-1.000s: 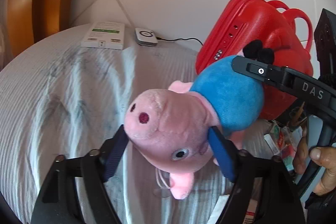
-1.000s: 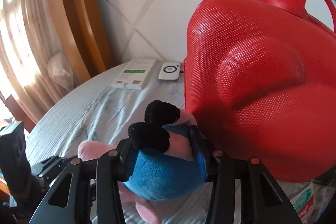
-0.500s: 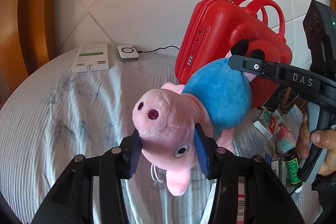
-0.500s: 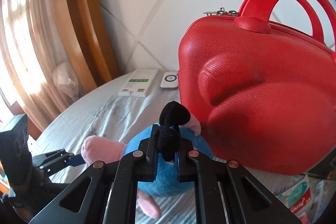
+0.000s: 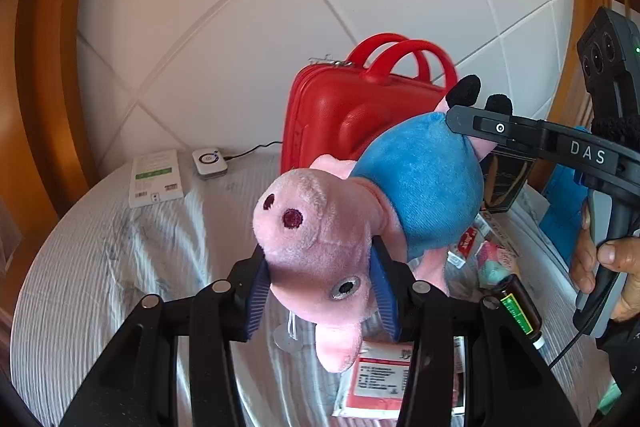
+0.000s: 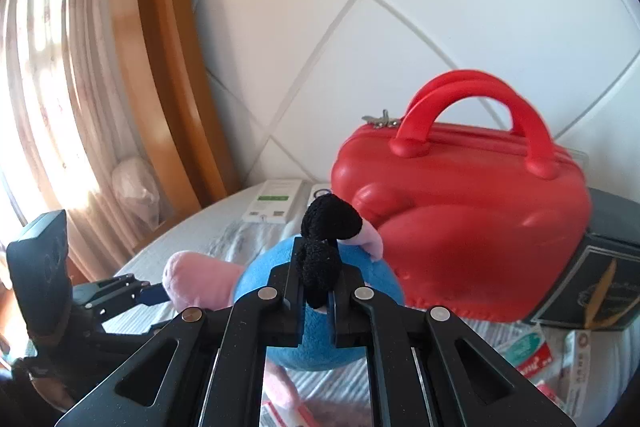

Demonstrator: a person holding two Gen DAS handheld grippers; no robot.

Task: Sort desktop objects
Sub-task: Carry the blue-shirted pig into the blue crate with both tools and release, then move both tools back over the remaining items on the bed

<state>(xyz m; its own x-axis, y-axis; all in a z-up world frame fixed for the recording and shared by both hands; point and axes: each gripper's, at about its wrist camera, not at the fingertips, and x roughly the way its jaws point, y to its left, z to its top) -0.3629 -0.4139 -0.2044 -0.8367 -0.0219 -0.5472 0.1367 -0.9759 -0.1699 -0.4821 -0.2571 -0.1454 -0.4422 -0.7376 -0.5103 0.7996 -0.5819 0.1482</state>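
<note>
A plush pig (image 5: 332, 235) with a pink head and blue body hangs in the air between both grippers, above the bed. My left gripper (image 5: 320, 291) is shut on its pink head, blue pads pressing both sides. My right gripper (image 6: 314, 291) is shut on one of the black feet (image 6: 316, 263) of the plush pig (image 6: 320, 331); in the left wrist view the right gripper (image 5: 472, 123) comes in from the right, a hand (image 5: 612, 263) on its handle. Behind stands a red hard-shell case (image 5: 340, 107) with two handles, the same red case (image 6: 460, 223) upright on the bed.
A white box (image 5: 156, 179) and a small white device (image 5: 209, 163) with a cable lie near the headboard. Packets (image 5: 380, 379), a dark bottle (image 5: 520, 307) and a dark box (image 6: 592, 287) lie on the striped bedspread (image 5: 100, 267) at right. Curtains (image 6: 48, 107) hang at left.
Both grippers have closed on the plush pig, the left on the head, the right on a foot, and lifted it up off the bed. The case now looks farther away.
</note>
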